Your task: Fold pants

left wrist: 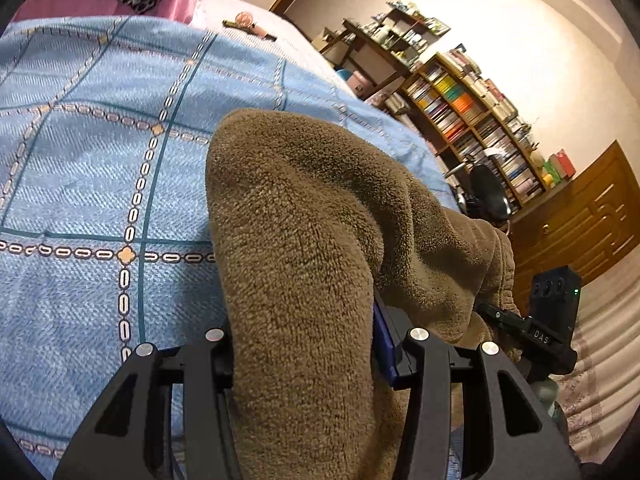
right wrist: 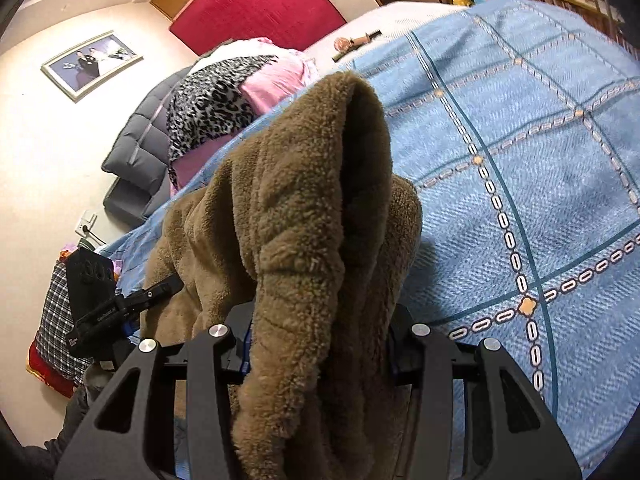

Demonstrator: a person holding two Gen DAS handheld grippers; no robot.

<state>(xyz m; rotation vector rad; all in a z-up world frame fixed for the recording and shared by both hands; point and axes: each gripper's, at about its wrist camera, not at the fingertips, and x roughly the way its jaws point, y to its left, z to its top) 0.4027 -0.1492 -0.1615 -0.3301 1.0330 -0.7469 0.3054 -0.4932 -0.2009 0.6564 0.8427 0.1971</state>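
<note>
Brown fleece pants (left wrist: 304,216) fill the centre of both wrist views, bunched and lifted above a blue checked bedspread (left wrist: 100,152). The left gripper (left wrist: 308,340) is closed on a thick fold of the fleece, which spills over and hides its fingertips. The right gripper (right wrist: 320,336) likewise clamps a raised fold of the pants (right wrist: 304,200); in the left view it shows at lower right. A leopard-print cloth (right wrist: 208,108) on pink bedding lies at upper left of the right view; a bookshelf (left wrist: 472,120) stands at upper right of the left view.
</note>
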